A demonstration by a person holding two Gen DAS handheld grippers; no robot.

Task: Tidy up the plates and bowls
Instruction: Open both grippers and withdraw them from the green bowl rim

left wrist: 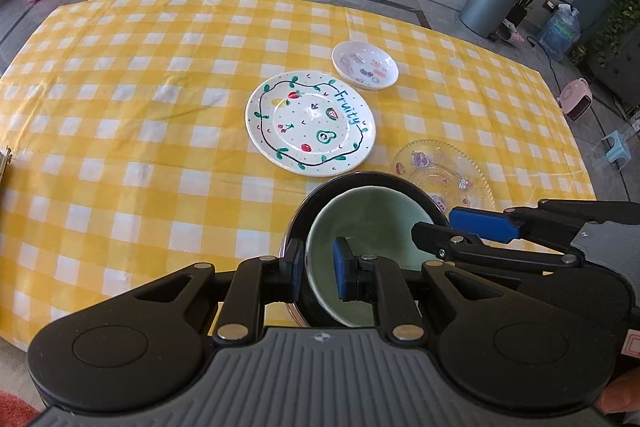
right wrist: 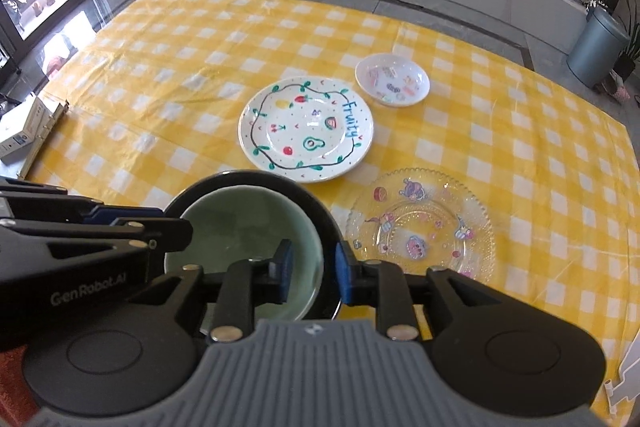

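Sitting at the near edge of the table (left wrist: 120, 147), a pale green bowl (left wrist: 368, 227) is nested inside a black bowl (left wrist: 384, 181), and both grippers clamp this pair from opposite sides. The left gripper (left wrist: 318, 269) has its fingers closed across the left walls of both bowls, one pad outside the black one and one inside the green. The right gripper (right wrist: 312, 273) grips the right walls the same way. Beyond lies a white "Fruity" plate (left wrist: 310, 123), with a small white dish (left wrist: 365, 64) farther right and a clear glass plate (right wrist: 420, 223) near right, all on the yellow checked cloth (right wrist: 180, 67).
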